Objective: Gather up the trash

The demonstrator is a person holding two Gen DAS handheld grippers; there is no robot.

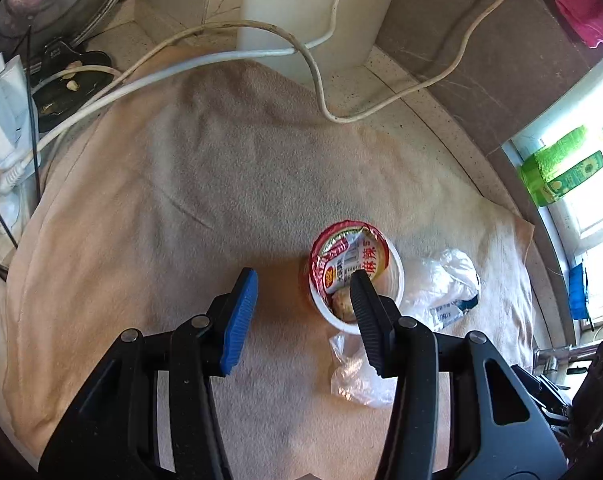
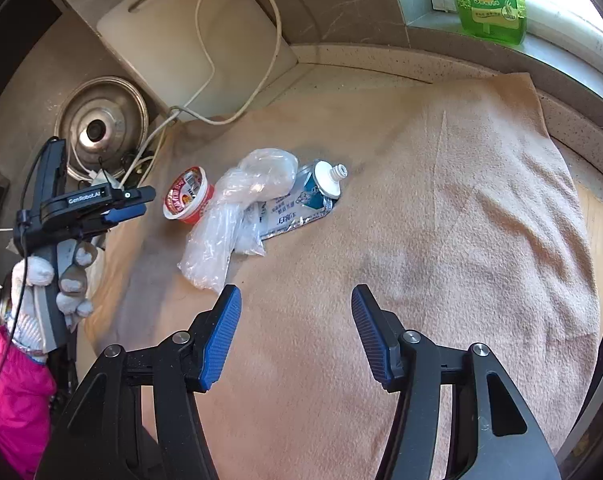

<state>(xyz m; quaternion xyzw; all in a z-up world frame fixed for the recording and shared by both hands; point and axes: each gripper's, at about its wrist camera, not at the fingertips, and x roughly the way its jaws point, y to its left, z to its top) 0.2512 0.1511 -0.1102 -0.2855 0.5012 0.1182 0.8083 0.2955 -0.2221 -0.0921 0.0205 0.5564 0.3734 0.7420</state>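
Centrally, on the towel [image 2: 441, 208], the cup [image 2: 188, 195] touches the plastic bag [image 2: 237, 216] and tube [image 2: 313, 196] at its 3 o'clock, while left gripper [image 1: 301, 312] and right gripper [image 2: 295, 336] hover spread, grasping nothing.

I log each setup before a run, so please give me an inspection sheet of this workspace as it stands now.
Surface: beige towel spread over a speckled counter.
Job's things: red cup with wrappers inside; crumpled plastic bag beside it; squeezed tube, uncapped, partly under the bag.
Clutter: metal lid; white board leaning on the wall.
Grippers: left gripper open, above the cup; right gripper open over bare towel.
Cables: white cables trailing onto the towel's far edge.
Surroundings: green bottle on the windowsill.
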